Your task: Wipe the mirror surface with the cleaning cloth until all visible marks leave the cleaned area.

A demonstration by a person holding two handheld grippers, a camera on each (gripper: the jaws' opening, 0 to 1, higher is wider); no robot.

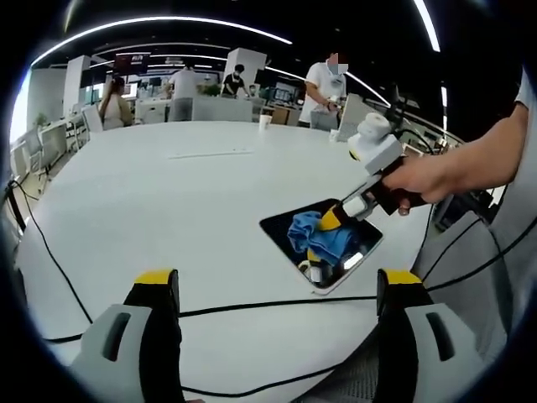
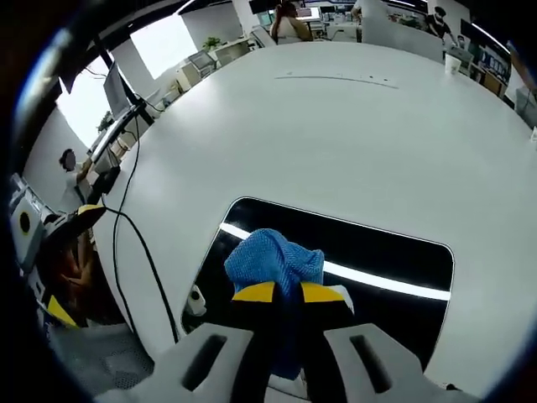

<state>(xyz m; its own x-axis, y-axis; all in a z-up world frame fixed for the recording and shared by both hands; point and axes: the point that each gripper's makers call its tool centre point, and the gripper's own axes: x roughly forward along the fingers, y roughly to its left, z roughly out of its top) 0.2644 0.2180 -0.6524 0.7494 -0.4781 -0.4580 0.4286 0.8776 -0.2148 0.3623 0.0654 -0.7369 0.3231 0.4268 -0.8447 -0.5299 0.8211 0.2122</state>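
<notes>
A flat rectangular mirror with rounded corners (image 2: 369, 252) lies on the near right part of a wide white round counter (image 1: 168, 193). Its glass looks dark and reflects a bright ceiling light strip. A crumpled blue cleaning cloth (image 2: 273, 260) sits on the mirror, bunched toward its near left part.

In the right gripper view, the right tool (image 2: 288, 294), grey with yellow tips, is closed narrowly on the blue cloth, which bulges out ahead of the tips and is pressed down on the glass. In the left gripper view the same tool (image 1: 329, 220) comes in from the right, held by a person's hand (image 1: 419, 180), its tip on the cloth (image 1: 319, 239) over the mirror (image 1: 323, 243).

The left tool (image 1: 277, 281) stands wide, holding nothing, its two yellow-tipped jaws apart above the near edge of the counter, well short of the mirror. A thin black cable (image 1: 252, 306) runs across the counter between the left tool and the mirror; another cable (image 2: 134, 243) curves along the counter's left edge.

On the far side of the counter a white cup (image 1: 265, 122) stands, and several people (image 1: 327, 84) are at desks beyond it.
</notes>
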